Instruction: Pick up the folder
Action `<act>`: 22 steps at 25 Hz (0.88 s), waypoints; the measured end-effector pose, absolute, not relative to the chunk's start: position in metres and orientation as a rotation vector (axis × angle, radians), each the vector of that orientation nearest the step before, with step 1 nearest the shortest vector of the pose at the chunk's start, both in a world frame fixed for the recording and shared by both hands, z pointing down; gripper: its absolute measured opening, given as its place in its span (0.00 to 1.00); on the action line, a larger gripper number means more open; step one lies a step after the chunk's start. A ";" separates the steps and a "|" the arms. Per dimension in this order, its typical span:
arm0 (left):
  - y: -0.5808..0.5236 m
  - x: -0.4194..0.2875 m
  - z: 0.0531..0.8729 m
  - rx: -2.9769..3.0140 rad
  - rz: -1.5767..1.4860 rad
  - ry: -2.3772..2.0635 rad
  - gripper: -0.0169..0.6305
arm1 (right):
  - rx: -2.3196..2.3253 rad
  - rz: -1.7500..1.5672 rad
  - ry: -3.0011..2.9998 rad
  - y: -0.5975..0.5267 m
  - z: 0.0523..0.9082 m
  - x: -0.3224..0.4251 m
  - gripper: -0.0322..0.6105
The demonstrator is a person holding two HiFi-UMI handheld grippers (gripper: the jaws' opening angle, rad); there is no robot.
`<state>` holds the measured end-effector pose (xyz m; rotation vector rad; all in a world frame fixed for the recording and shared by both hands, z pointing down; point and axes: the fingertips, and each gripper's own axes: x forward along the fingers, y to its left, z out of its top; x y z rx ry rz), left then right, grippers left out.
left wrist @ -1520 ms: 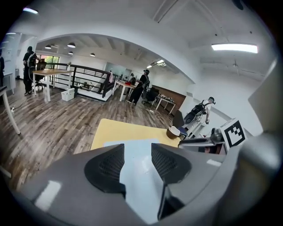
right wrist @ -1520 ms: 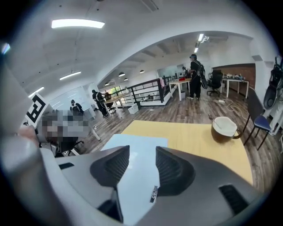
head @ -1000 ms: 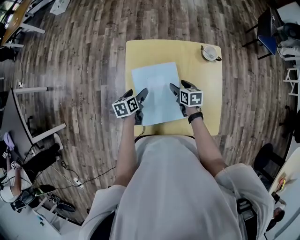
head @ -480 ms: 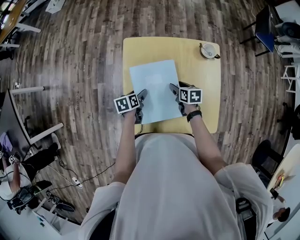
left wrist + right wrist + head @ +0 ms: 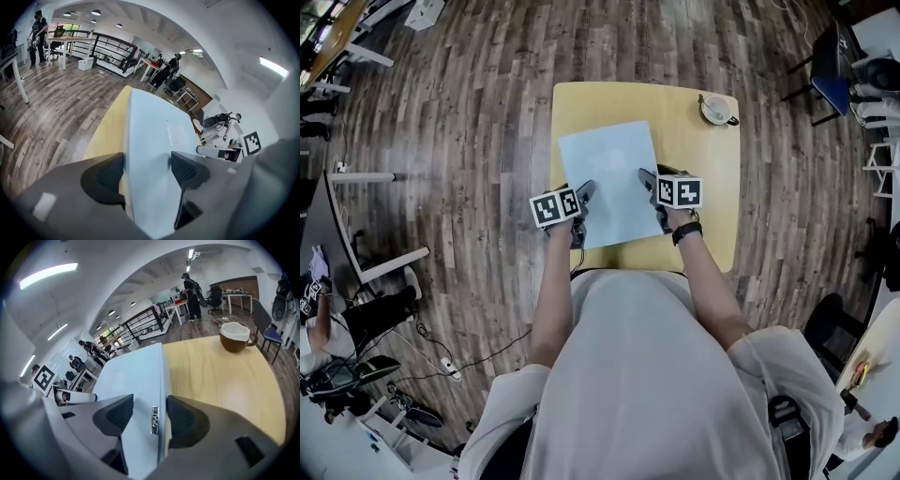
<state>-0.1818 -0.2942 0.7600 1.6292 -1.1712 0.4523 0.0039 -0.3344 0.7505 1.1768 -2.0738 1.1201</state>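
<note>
One pale-blue folder (image 5: 609,178), flat – left tongs (image 5: 147,171), right tongs (image 5: 150,417) just closing astride its side edges, not yet gripping.

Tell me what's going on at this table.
A person stands at a small yellow table with a gripper in each hand, going for the pale blue folder. The left gripper straddles the folder's left edge and the right gripper its right edge. Both sets of fingers have just been closing with the folder between them, but neither has clamped it. The folder lies flat, not yet lifted. A cup sits at the far right corner.
</note>
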 end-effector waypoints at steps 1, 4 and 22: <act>-0.296 -0.183 0.755 1.640 0.451 -1.181 0.52 | 1.179 1.109 -2.086 -0.337 0.746 0.003 0.42; -0.303 -0.186 0.737 1.677 0.445 -1.215 0.53 | 1.192 1.090 -2.130 -0.343 0.728 -0.001 0.42; -0.338 -0.177 0.611 1.902 0.301 -1.382 0.53 | 1.290 0.892 -2.437 -0.386 0.586 0.000 0.42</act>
